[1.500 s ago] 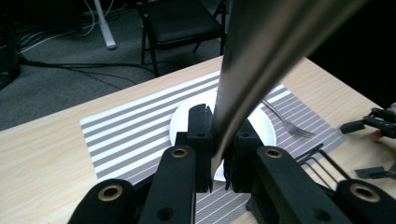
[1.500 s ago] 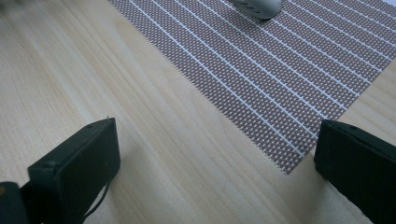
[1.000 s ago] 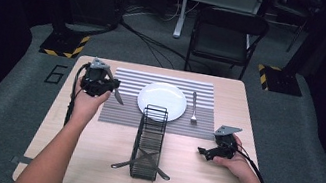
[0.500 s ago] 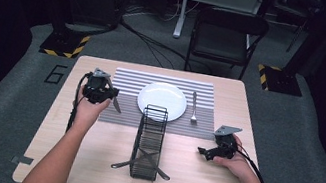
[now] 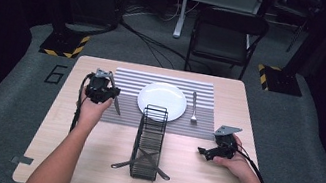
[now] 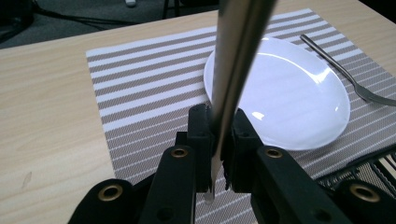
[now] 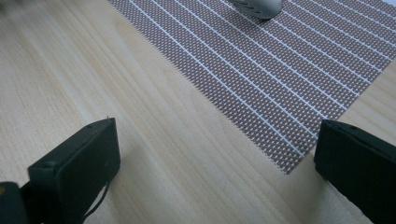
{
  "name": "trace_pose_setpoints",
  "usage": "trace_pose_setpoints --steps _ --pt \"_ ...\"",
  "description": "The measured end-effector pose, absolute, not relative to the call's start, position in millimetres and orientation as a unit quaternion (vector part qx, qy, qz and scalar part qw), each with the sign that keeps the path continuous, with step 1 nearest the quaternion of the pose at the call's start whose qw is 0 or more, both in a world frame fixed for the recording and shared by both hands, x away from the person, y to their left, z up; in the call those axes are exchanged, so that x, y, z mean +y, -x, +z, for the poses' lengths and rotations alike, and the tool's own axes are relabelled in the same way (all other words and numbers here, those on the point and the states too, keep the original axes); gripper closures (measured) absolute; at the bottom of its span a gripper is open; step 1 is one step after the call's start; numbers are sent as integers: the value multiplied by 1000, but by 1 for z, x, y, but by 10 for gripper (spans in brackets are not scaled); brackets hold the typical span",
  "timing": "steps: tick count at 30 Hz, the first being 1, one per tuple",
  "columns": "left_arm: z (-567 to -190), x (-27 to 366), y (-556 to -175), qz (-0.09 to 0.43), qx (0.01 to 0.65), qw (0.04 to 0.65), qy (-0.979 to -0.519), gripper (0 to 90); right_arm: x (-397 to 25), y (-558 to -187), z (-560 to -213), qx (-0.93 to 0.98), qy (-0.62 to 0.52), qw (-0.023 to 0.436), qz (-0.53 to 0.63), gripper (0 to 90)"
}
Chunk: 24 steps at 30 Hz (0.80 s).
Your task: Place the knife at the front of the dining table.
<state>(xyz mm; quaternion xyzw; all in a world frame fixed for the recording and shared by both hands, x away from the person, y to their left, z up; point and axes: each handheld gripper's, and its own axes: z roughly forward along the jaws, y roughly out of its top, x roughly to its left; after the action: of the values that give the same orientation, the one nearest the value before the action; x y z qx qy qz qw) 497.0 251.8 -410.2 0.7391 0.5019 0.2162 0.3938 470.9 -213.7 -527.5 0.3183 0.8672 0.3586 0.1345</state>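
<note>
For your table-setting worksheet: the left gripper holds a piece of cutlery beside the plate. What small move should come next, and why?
Probably lower the knife onto the striped placemat left of the plate. The left gripper clamps it above the mat, a fork already lies right of the plate, and the left side is bare.

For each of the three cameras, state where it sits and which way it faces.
High view: above the person's side, facing forward and down on the table; both forearms, left gripper, right gripper.
Left gripper view: on that gripper, facing its shut jaws, which clamp a knife.
Right gripper view: on that gripper, facing down between open jaws.
Shared: the striped placemat; plate.
</note>
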Motion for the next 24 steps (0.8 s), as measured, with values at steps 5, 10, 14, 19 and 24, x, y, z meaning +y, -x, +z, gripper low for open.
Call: trace_pose_setpoints --steps 5,10,14,19,24 --pt "-412 244 -507 225 504 397 -733 823 -214 -471 -528 867 -318 134 359 0" --pt "-418 239 -516 236 511 408 -719 823 -214 -471 -528 867 -318 135 359 0" --pt "-421 238 -520 237 517 414 -710 824 -214 -471 -528 867 -318 134 359 0" --pt "-423 237 -524 240 519 419 -706 824 -214 -471 -528 867 -318 134 359 0" --pt "-425 234 -529 242 519 416 -707 824 -214 -471 -528 867 -318 134 359 0"
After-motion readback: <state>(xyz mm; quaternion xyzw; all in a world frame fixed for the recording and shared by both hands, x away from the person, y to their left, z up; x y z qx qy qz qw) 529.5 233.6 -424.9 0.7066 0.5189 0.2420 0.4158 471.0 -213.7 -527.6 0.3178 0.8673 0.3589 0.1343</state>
